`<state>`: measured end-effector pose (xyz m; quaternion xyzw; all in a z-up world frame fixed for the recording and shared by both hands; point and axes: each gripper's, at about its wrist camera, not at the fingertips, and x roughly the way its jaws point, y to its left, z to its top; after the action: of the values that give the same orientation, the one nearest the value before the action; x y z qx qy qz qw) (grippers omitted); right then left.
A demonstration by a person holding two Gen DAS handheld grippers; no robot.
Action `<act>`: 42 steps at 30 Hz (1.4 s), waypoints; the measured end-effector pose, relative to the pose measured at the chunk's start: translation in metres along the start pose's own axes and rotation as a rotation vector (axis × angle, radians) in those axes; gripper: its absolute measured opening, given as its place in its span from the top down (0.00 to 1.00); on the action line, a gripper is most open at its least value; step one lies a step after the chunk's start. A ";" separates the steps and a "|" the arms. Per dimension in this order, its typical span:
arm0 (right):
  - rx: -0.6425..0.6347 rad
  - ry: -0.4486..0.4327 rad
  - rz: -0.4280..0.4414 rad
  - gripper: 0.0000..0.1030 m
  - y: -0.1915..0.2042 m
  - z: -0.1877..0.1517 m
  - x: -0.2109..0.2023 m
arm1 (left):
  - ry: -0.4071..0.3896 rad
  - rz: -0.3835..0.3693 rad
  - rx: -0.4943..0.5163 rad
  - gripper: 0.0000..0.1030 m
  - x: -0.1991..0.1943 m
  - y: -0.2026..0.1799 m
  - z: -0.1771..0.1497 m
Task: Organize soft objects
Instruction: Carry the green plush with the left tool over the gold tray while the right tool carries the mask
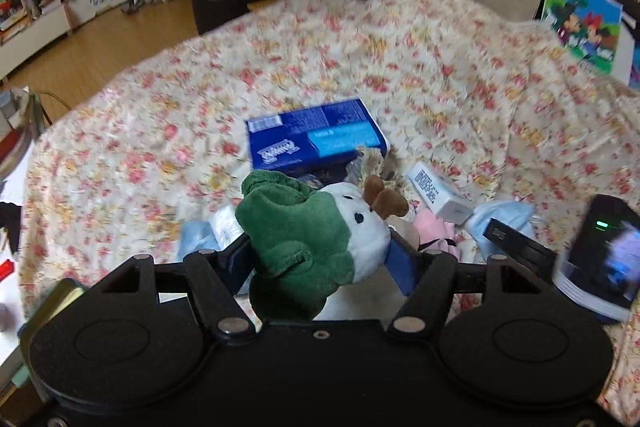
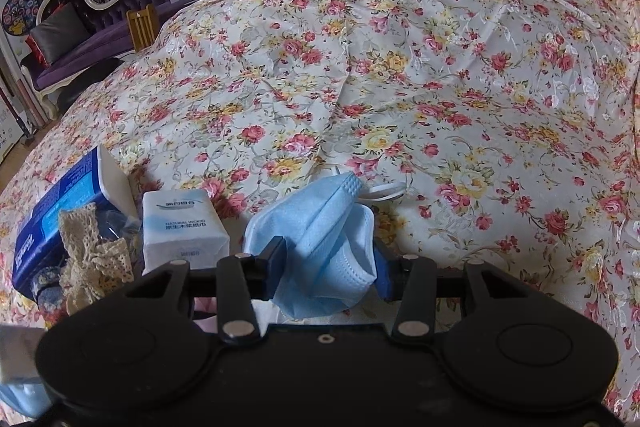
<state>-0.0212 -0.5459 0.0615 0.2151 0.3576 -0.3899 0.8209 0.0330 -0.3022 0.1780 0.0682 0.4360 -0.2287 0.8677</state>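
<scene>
Plainly, both tongs are loaded; the left gripper (image 1: 316, 259) is clenched on a green-and-white plush toy (image 1: 316, 231), which is held between its fingers above the floral bedspread (image 1: 400, 59), its long axis running left to right with the white face and brown antlers pointing right; the near clutter, a blue tissue box (image 1: 316, 137) and a white tissue pack (image 2: 182, 227), lies just beyond. The right gripper (image 2: 330, 261) is closed on a crumpled blue face mask (image 2: 324, 227), whose long axis is judged to run near to far, its ear loop trailing to the far right; open bedspread lies farther off for setting both down.
</scene>
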 end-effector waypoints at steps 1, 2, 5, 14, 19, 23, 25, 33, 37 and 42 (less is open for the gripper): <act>-0.004 -0.002 -0.003 0.57 0.001 0.000 0.000 | -0.005 0.006 -0.002 0.38 -0.009 0.006 -0.003; -0.008 -0.004 -0.004 0.57 0.002 -0.001 -0.001 | -0.010 0.010 -0.008 0.38 -0.017 0.012 -0.006; -0.027 -0.015 -0.010 0.57 0.006 -0.003 -0.003 | -0.008 0.018 -0.032 0.38 -0.038 0.036 -0.019; -0.122 -0.043 -0.016 0.58 0.026 -0.017 -0.010 | 0.043 0.117 -0.163 0.38 -0.069 0.126 -0.077; -0.121 -0.040 -0.004 0.58 0.025 -0.020 -0.012 | 0.093 0.161 -0.289 0.38 -0.065 0.177 -0.110; -0.126 -0.047 -0.021 0.58 0.025 -0.022 -0.015 | 0.124 0.208 -0.362 0.38 -0.056 0.210 -0.136; -0.141 -0.059 -0.042 0.59 0.027 -0.024 -0.017 | 0.144 0.203 -0.398 0.38 -0.048 0.224 -0.148; -0.163 -0.117 -0.088 0.64 0.034 -0.021 -0.037 | 0.202 0.173 -0.469 0.38 -0.018 0.257 -0.182; -0.153 -0.145 -0.081 0.65 0.032 -0.017 -0.057 | 0.216 0.172 -0.466 0.38 -0.007 0.261 -0.188; -0.133 -0.137 -0.008 0.65 0.035 -0.008 -0.093 | 0.219 0.170 -0.461 0.38 0.003 0.266 -0.191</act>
<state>-0.0377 -0.4745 0.1289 0.1317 0.3264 -0.3823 0.8544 0.0173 -0.0070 0.0375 -0.0705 0.5607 -0.0412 0.8240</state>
